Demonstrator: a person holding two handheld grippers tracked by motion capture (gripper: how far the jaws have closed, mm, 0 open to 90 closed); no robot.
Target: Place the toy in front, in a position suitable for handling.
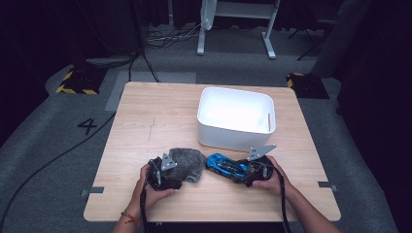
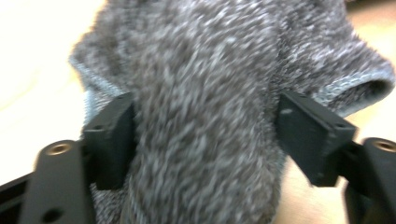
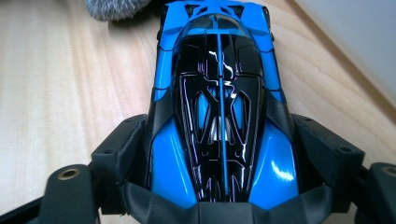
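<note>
A grey fuzzy sock [image 1: 188, 159] lies crumpled on the wooden table [image 1: 145, 121] near its front edge. My left gripper [image 1: 179, 174] has the sock between its jaws. In the left gripper view the sock [image 2: 205, 70] bulges between the two black pads [image 2: 112, 140], which touch it on both sides, so my left gripper [image 2: 201, 135] is shut on it. To the right, a blue and black toy car [image 1: 224, 165] rests on the table. My right gripper [image 1: 239, 172] holds its rear end. In the right gripper view the car [image 3: 217, 93] sits nose away, both pads against its flanks in my right gripper [image 3: 215, 144].
A white rectangular bin [image 1: 233, 138] stands empty just behind the car, at the right half of the table. The sock's edge [image 3: 114, 9] lies just ahead of the car's nose. Cables run over the grey floor to the left.
</note>
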